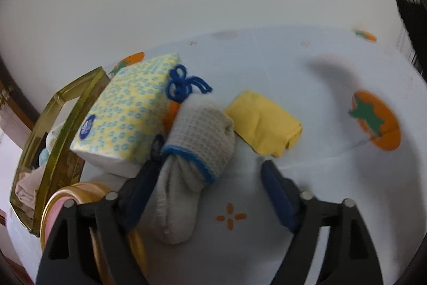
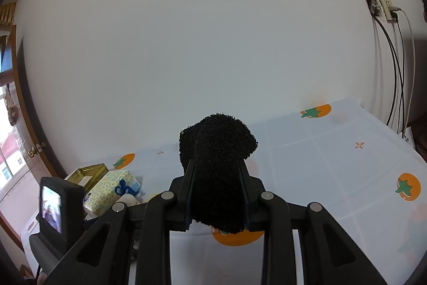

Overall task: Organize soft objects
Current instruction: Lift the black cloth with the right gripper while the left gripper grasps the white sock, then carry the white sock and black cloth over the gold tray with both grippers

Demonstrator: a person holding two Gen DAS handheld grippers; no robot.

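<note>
Two wrist views over a counter (image 1: 307, 66) w/ a white cloth printed w/ orange fruit. Left tool (image 1: 210, 159) stands wide open, jaws either side of a grey rolled cloth (image 1: 197, 140) w/ blue trim and a blue yarn tie; pads not pressing. Yellow folded cloth (image 1: 264, 122) lies just right of it, tissue pack (image 1: 125, 108) just left. Right tool (image 2: 216, 172) is clamped on a black fuzzy cloth (image 2: 216, 146), held above the counter. Far left, a gold tin (image 1: 61, 124) already holds some pale fabrics, so sorting looks partly done; grey, yellow and black items remain out. Tin contents mostly hidden; a round gold object (image 1: 80, 191) near left is cut off.
</note>
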